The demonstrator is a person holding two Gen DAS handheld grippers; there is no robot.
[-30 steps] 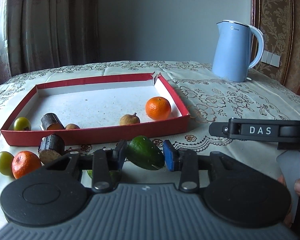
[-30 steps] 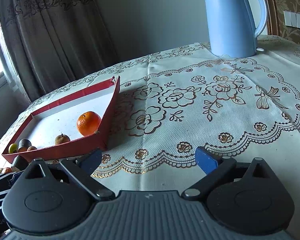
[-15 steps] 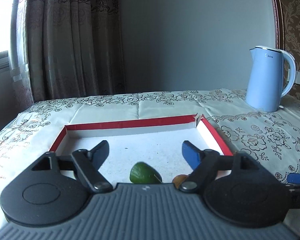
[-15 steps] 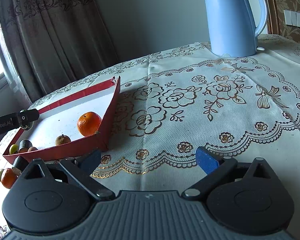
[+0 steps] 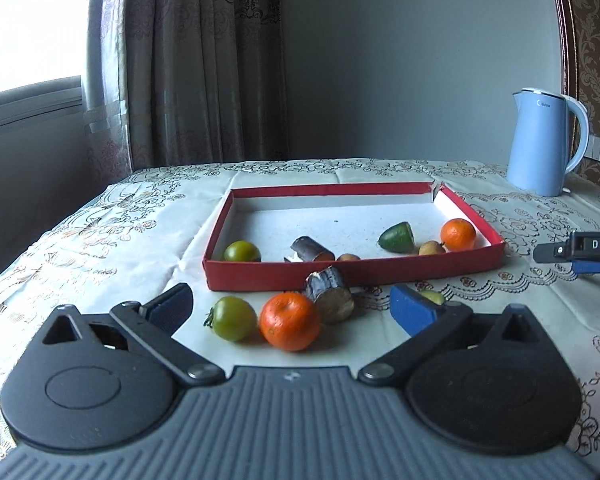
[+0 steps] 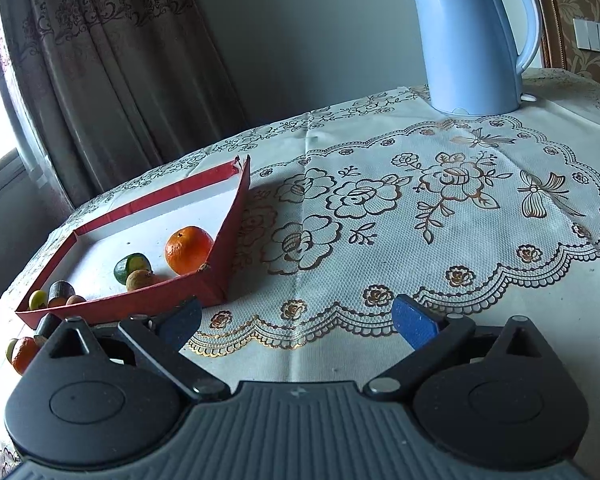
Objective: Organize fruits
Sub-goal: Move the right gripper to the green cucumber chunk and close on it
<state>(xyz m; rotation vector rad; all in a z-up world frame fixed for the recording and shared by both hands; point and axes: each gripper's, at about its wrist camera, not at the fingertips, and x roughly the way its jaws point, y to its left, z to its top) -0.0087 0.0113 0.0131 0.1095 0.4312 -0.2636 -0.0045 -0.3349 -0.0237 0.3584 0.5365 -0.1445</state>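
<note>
Left wrist view: your left gripper (image 5: pixel 292 306) has its jaws opening, near full spread, with nothing between the pads; the loose fruit on the tablecloth (image 5: pixel 100 248) lies just beyond them. At 12 o'clock from the jaws sits an orange mandarin (image 5: pixel 289 321), a green tomato (image 5: pixel 233 318) touching it at 9 o'clock and a dark cane stub (image 5: pixel 329 295) at 1 o'clock. A small green piece (image 5: pixel 433 297) shows behind the blue pad. The red tray (image 5: pixel 352 274) beyond already holds a cut green fruit (image 5: pixel 397 237), a second mandarin (image 5: pixel 457 234) and other pieces.

Judged handling: the mandarin is light, round, soft-skinned and likely to roll. Take it across its widest girth with gentle pressure. The cane stub looks stiff; grip it across its cylinder.

Right wrist view: your right gripper (image 6: pixel 296 322) stands wide apart and empty over bare cloth, the blue kettle (image 6: pixel 472 36) at 1 o'clock.
</note>
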